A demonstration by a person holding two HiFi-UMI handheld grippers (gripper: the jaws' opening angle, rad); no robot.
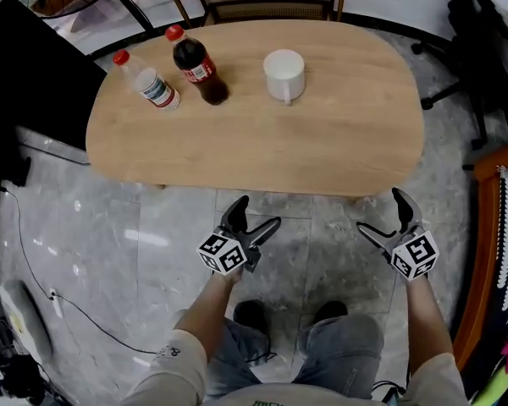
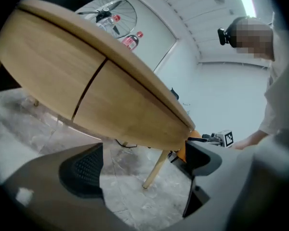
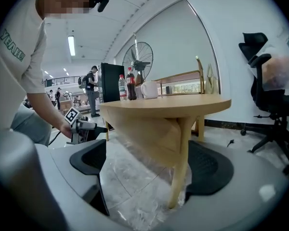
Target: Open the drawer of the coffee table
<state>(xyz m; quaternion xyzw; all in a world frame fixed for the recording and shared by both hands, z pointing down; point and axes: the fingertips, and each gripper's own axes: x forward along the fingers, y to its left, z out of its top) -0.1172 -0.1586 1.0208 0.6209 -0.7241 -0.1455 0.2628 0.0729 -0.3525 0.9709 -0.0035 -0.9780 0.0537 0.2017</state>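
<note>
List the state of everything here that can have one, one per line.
drawer: shut, flush with the coffee table side.
cola bottle: upright, capped.
water bottle: upright, capped.
mug: upright on the tabletop.
left gripper: open, empty.
right gripper: open, empty.

**Bottles, a mug, a chair**

Upper left in the head view, a clear water bottle (image 1: 148, 81) stands just beside a dark cola bottle (image 1: 199, 68), both red-capped. A white mug (image 1: 284, 74) sits right of them. A black office chair (image 1: 483, 49) fills the upper right corner, and a black cable (image 1: 34, 269) crosses the grey floor (image 1: 110, 227) at lower left.
</note>
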